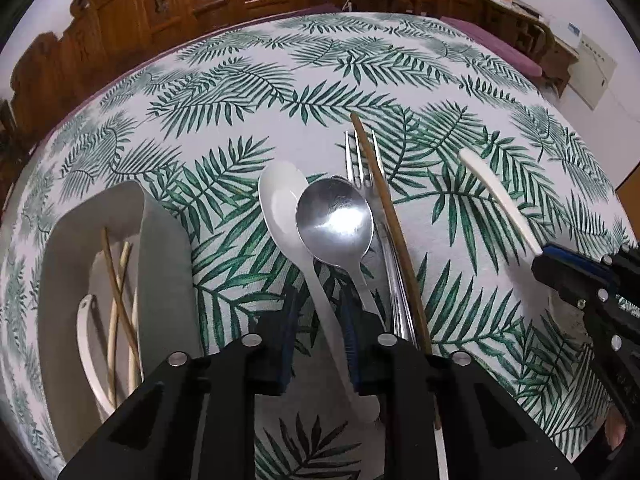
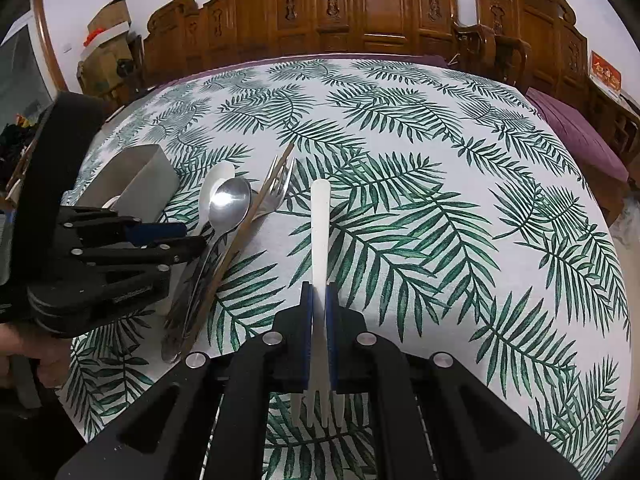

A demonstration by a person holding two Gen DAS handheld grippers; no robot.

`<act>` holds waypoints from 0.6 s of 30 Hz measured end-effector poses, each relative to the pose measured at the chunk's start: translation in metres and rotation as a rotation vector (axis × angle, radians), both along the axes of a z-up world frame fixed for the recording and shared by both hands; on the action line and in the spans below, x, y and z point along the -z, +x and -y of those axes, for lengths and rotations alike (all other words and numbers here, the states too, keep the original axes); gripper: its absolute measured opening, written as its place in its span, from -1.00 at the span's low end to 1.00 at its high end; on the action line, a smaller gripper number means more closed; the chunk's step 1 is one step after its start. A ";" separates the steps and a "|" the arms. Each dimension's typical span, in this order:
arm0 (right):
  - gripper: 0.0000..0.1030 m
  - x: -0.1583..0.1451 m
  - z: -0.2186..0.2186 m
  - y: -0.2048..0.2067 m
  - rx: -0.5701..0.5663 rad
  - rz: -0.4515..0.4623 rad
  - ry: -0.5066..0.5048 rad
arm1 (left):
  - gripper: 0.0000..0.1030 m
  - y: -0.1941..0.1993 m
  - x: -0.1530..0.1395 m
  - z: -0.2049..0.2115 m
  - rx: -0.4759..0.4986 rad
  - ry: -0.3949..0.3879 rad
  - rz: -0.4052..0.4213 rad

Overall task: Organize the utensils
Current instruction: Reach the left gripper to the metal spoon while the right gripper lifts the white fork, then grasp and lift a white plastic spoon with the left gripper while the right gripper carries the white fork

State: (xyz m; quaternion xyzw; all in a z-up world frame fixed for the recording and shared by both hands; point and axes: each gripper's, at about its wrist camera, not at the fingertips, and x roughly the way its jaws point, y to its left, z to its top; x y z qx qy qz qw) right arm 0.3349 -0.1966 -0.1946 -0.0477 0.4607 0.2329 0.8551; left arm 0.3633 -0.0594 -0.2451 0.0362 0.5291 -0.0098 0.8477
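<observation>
White plastic fork [image 2: 320, 240] pinched in right claw [image 2: 319, 340]; left claw [image 1: 318, 344] spread around white spoon [image 1: 288, 216].

Both the left gripper [image 1: 316, 344] and the right gripper [image 2: 319, 340] are angular matte-black plastic bodies with round silver screw heads on top. Their fingers [image 2: 306, 336] carry blue pads. Bare skin of the person's hand [image 2: 24, 354] shows behind the left gripper.

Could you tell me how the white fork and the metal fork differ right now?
The white fork is matte white; the metal fork is shiny silver. The white fork is clamped in the right gripper; the metal fork lies on the tablecloth under a brown chopstick. Both have tines.
</observation>
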 end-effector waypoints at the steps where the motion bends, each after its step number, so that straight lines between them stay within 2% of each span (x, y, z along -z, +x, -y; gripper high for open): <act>1: -0.85 0.000 0.000 0.000 0.000 -0.001 0.000 | -0.70 0.001 0.000 -0.001 -0.004 -0.005 -0.001; 2: -0.85 0.000 0.000 0.000 -0.001 0.000 0.000 | -0.79 0.001 0.000 -0.001 -0.006 -0.011 -0.003; 5: -0.85 0.000 -0.001 0.000 -0.004 0.000 0.001 | -0.86 0.004 0.000 -0.004 -0.023 -0.003 -0.002; 14: -0.85 -0.002 -0.002 -0.001 -0.007 0.002 0.005 | -0.88 0.002 -0.015 -0.005 -0.024 0.017 0.048; 18: -0.85 -0.003 -0.003 -0.002 -0.012 0.004 0.005 | -0.96 0.002 -0.026 -0.006 -0.025 0.030 0.084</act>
